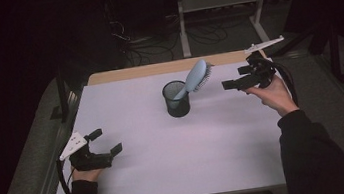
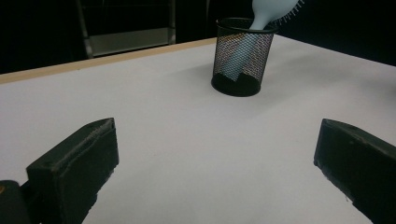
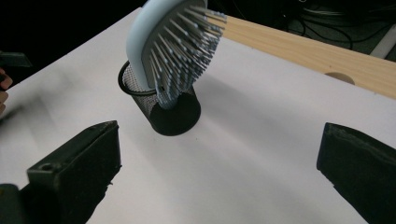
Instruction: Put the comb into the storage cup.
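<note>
You held your right tool [image 1: 234, 79] raised above the far right part of the table [image 1: 176, 147], its jaws spread wide with nothing between them, pointing toward the middle of the table. In the right gripper view those jaws stood far apart at either side of the frame, and the white surface lay bare between them.

Just beyond that tool, near the middle of the table and toward its far edge, stood the black mesh cup [image 1: 176, 99]. The pale blue hairbrush [image 1: 196, 75] sat in it handle down, leaning over the rim so that its head tilted up and to the right, toward your right tool. The bristles [image 3: 187, 51] faced that tool, as the right gripper view showed clearly. The brush and the tool were near each other but not touching.

Your left tool [image 1: 108, 141] rested low over the near left corner of the table, well apart from the cup. Its jaws were also spread wide and empty; in the left gripper view they framed a bare stretch of table, with the cup and the brush handle [image 2: 243, 51] seen through the mesh farther off.

A strip of bare wood [image 1: 156, 69] ran along the far edge of the table, beyond the white covering.
</note>
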A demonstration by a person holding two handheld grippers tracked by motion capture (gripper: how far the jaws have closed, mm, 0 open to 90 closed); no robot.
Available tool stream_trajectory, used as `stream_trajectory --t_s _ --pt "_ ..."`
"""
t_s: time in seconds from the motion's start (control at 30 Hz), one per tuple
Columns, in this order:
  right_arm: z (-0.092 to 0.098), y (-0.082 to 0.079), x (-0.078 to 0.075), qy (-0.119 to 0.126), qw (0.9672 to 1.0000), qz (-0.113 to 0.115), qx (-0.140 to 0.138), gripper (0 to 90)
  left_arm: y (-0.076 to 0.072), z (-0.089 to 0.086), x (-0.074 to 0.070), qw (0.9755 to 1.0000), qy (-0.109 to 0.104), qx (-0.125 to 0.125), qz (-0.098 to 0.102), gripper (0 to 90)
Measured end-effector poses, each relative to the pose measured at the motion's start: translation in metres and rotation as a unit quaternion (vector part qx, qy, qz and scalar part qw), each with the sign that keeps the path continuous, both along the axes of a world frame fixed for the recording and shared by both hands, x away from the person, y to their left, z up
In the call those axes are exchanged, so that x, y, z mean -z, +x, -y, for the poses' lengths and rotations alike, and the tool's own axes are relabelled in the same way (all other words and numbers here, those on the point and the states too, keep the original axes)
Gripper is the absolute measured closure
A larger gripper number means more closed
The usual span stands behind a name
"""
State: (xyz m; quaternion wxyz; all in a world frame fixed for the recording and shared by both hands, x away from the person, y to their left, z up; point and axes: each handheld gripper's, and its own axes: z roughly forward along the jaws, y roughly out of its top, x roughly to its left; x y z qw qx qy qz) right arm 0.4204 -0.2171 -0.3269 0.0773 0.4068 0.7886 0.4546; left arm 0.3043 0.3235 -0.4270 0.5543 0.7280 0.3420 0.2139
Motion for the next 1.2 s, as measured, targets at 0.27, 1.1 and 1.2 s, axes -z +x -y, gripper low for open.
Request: stream_trajectory --t_s 0.27,1.1,1.2 --pt "0.01 -0.006 0.011 -0.001 1.0 -0.005 0.007 0.0 0.0 0.0 0.0 1.0 0.0 0.0 -0.001 0.0" --pt "0.024 -0.04 0.027 0.006 0.9999 0.014 0.001 0.0 0.001 0.0 0.001 1.0 -0.001 0.0 -0.003 0.0" --pt "0.024 -0.045 0.027 0.007 0.9998 0.019 -0.003 0.0 0.001 0.0 0.001 1.0 -0.001 0.0 -0.002 0.0"
